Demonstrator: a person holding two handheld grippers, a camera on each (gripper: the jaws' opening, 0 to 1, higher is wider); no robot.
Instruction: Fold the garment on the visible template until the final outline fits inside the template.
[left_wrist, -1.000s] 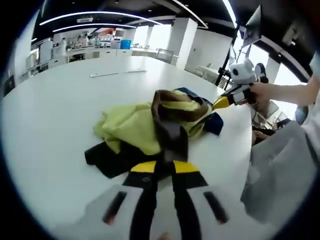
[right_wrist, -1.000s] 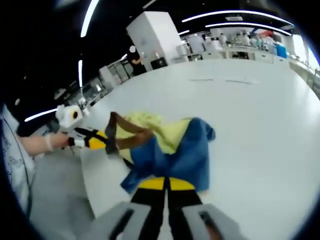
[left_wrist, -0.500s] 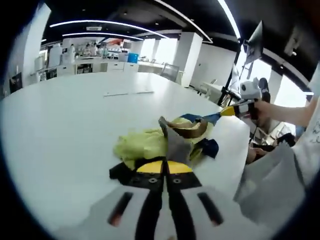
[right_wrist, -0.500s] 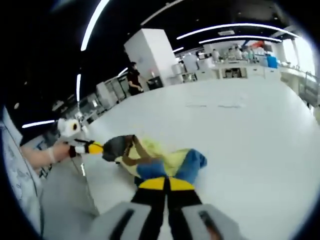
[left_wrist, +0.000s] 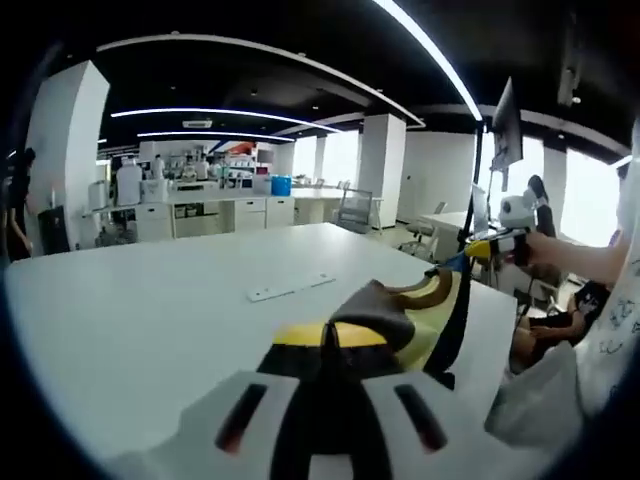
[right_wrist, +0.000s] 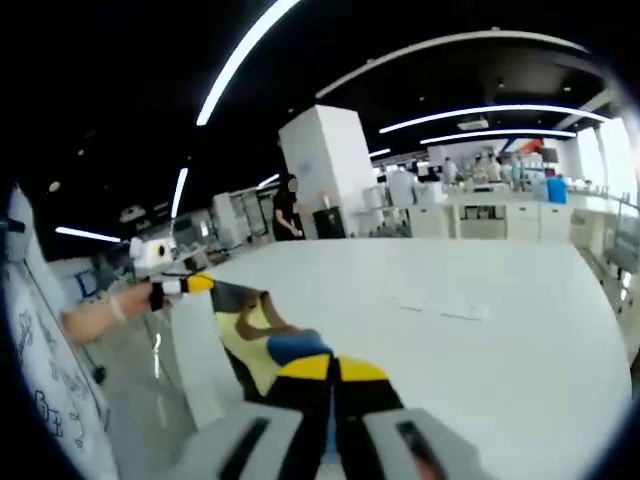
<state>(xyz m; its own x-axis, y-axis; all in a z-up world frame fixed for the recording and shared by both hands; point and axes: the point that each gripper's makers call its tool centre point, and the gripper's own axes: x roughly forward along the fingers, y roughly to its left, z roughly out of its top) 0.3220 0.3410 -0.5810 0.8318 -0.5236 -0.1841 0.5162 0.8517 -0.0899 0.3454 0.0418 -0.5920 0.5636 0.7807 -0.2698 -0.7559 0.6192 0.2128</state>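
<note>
Left gripper view: the garment (left_wrist: 425, 305) is held stretched above the white desk (left_wrist: 150, 300), pinched at one end by the left tool (left_wrist: 332, 335) and at the other by the right tool (left_wrist: 480, 250), both pressed together on fabric.

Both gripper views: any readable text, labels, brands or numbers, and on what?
None legible.
The person's white sleeve carries dark printed marks, too blurred to read.
The garment stretched between the left gripper and the right gripper shows colour patches, no lettering.
The white table shows no print.
</note>
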